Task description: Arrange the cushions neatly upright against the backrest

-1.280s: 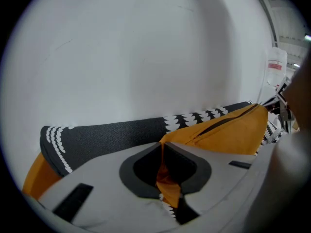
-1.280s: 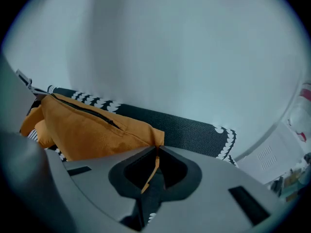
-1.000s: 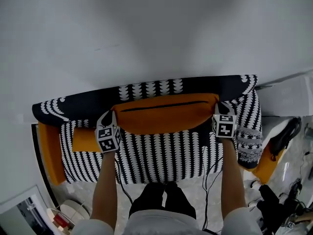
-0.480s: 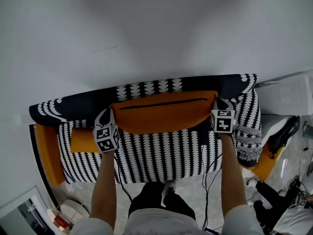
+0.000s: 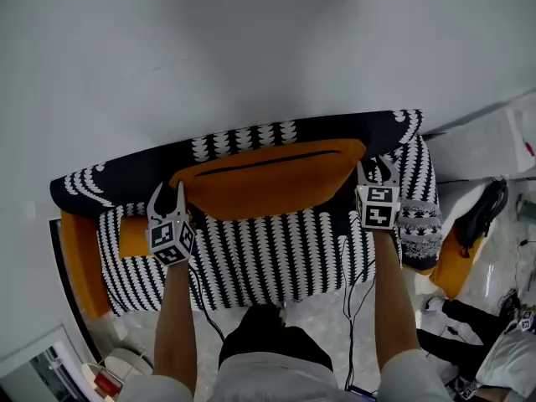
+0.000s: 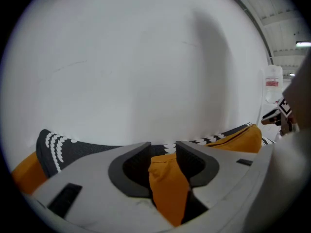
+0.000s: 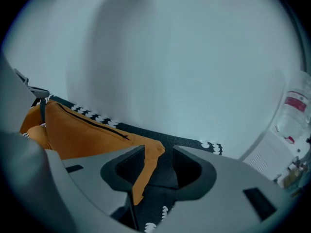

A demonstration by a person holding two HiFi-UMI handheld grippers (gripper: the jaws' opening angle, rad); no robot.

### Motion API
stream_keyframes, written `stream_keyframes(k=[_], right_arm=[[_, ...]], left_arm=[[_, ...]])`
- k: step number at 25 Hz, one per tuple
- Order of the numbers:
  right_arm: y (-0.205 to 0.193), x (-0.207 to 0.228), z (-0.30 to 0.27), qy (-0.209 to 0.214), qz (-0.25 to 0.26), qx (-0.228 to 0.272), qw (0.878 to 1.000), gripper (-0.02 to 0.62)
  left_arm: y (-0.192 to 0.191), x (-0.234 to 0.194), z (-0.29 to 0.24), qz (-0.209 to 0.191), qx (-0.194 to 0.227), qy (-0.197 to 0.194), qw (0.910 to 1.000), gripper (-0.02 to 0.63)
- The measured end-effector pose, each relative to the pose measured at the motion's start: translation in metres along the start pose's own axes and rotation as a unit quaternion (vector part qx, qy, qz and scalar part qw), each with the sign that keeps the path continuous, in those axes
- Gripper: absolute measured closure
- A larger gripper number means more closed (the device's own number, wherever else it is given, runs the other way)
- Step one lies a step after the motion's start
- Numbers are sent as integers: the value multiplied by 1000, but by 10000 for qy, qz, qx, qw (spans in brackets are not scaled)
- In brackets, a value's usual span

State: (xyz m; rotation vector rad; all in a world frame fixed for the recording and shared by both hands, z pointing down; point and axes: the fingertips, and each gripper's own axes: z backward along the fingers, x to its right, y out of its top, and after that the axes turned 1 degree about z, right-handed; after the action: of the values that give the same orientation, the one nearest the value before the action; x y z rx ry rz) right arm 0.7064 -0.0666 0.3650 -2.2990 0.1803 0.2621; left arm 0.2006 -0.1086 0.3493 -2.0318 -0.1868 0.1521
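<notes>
Fingers [image 6: 132, 171] of the left gripper [image 5: 167, 193] pinch one end of the long orange cushion [image 5: 268, 178]; orange fabric fills the gap between them. On the right gripper [image 5: 375, 170] the fingers [image 7: 127, 171] stand spread, and the cushion's other corner lies against only one of them, with dark sofa cloth showing in the rest of the gap. Both of the person's forearms reach forward over the seat [image 5: 276, 249] of the black-and-white patterned sofa. The long orange cushion spans between the two grippers, standing on its long edge with its dark zip line on top, just in front of the backrest [image 5: 251, 139]. A smaller orange cushion [image 5: 134, 237] lies on the seat just left of the left gripper. A grey patterned cushion [image 5: 421, 233] sits at the right end of the sofa, beside the right gripper. Beyond the backrest rises a plain white wall [image 5: 251, 48].
</notes>
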Motion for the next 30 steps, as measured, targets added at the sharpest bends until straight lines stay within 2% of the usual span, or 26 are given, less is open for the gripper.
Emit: stream_keyframes(k=[6,8,12,16,19,24,27,30], right_arm=[[-11,-5,69,181,-60,221,9996,435],[-18,-11,96,267,-11,317,9991,436],[-39,-23,157,389,-210,390,9983,437],[-64,-34,229,434,-453,429,9971,487],[-83,-50,280,494,-586,487,9959,511],[-94,-68,360,500,-613,760,9940,553],[-91,-81,404,622,-632,1056,9904,591],[-83,-94,441,723,-488,1316,9875,592]], left_arm=[[11,34,54,-246,136,-359,9990,426],[13,46,76,-362,173,-520,9978,469],[12,69,126,-534,223,-861,9946,500],[13,101,187,-577,397,-1319,9888,508],[7,117,235,-898,372,-1547,9832,522],[6,123,317,-1179,401,-1524,9804,555],[8,116,364,-1140,481,-1344,9832,579],[9,107,407,-1078,562,-1173,9856,589]])
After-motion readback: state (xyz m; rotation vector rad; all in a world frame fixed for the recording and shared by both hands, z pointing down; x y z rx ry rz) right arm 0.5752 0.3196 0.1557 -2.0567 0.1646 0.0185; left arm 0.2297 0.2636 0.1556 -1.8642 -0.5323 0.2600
